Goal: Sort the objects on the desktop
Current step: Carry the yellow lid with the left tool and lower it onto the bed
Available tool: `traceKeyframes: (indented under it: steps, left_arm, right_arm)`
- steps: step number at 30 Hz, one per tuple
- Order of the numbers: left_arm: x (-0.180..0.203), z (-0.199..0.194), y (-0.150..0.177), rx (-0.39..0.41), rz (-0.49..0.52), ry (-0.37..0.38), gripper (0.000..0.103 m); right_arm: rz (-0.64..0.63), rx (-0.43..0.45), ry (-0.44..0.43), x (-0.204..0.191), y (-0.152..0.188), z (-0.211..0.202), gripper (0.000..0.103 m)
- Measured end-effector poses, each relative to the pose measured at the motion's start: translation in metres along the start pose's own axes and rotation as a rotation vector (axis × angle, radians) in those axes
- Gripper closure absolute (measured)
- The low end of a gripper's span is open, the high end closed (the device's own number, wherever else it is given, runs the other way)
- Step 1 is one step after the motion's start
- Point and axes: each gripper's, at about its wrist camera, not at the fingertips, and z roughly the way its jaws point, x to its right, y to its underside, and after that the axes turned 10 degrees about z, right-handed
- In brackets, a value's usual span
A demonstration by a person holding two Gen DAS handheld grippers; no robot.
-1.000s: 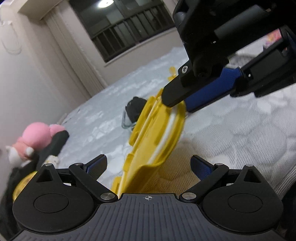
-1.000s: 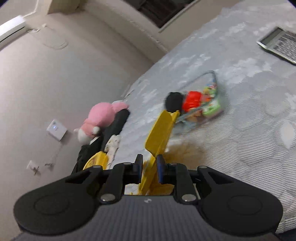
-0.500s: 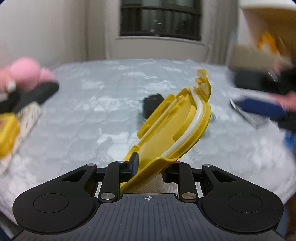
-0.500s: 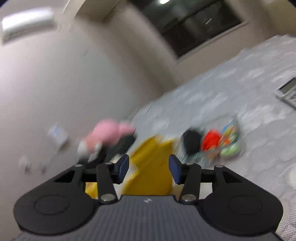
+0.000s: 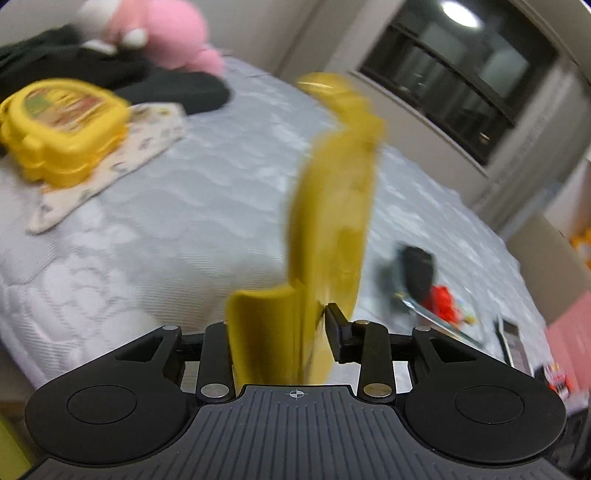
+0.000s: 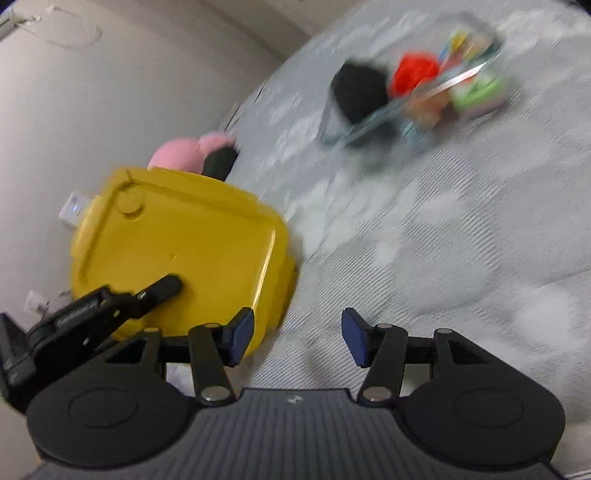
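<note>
My left gripper [image 5: 280, 325] is shut on a yellow plastic lid [image 5: 332, 206], held edge-on and upright above the grey quilted surface. The same lid [image 6: 177, 240] shows flat-side on in the right wrist view, with the left gripper's finger [image 6: 159, 291] on it. My right gripper [image 6: 297, 334] is open and empty, just right of the lid. A clear glass dish [image 6: 413, 96] with a black pouch, a red item and colourful small things lies farther back; it also shows in the left wrist view [image 5: 428, 295].
A closed yellow lunch box [image 5: 62, 129] sits on a patterned cloth [image 5: 110, 166] at the far left. A pink plush toy [image 5: 166, 33] and dark clothing [image 5: 147, 85] lie behind it. A calculator [image 5: 511, 343] lies at the right edge. The wall [image 6: 110, 92] is close at left.
The right gripper has let go of the yellow lid and opened. The left gripper has closed on the lid and swung it left, turning it edge-on.
</note>
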Motion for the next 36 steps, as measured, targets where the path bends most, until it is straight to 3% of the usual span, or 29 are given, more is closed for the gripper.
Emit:
traceKeyframes:
  steps: [2, 3, 8, 15, 21, 25, 30, 32, 33, 36]
  left_arm:
    - [-0.016, 0.007, -0.001, -0.016, -0.044, -0.010, 0.063]
    - [-0.027, 0.007, 0.000, -0.013, -0.083, -0.017, 0.048]
    - [-0.068, 0.012, 0.003, -0.034, -0.226, 0.014, 0.053]
    - [-0.109, 0.015, 0.005, -0.008, -0.384, 0.052, 0.048]
    - [-0.124, 0.025, 0.010, -0.049, -0.414, 0.049, 0.048]
    - [-0.120, 0.024, 0.012, -0.046, -0.409, 0.046, 0.047]
    - [-0.119, 0.024, 0.014, -0.049, -0.401, 0.044, 0.044]
    - [-0.118, 0.023, 0.014, -0.050, -0.398, 0.047, 0.043]
    - [-0.117, 0.023, 0.015, -0.053, -0.396, 0.052, 0.042]
    - [-0.113, 0.023, 0.017, -0.065, -0.390, 0.070, 0.041]
  right_arm:
    - [-0.021, -0.034, 0.013, -0.007, 0.002, 0.015, 0.045]
    - [-0.036, -0.046, 0.021, -0.012, 0.004, 0.021, 0.043]
    - [-0.034, -0.120, 0.003, -0.028, 0.011, 0.050, 0.042]
    - [0.013, -0.169, -0.041, -0.049, 0.014, 0.082, 0.042]
    - [0.005, -0.158, -0.104, -0.052, 0.027, 0.081, 0.035]
    - [0.037, -0.117, -0.042, -0.049, 0.015, 0.095, 0.035]
    - [0.090, -0.063, -0.041, -0.046, 0.002, 0.109, 0.039]
    - [0.078, -0.045, -0.031, -0.046, 0.000, 0.106, 0.047]
    - [0.057, -0.036, -0.023, -0.047, -0.001, 0.104, 0.058]
    - [0.016, -0.015, -0.018, -0.045, -0.001, 0.097, 0.060]
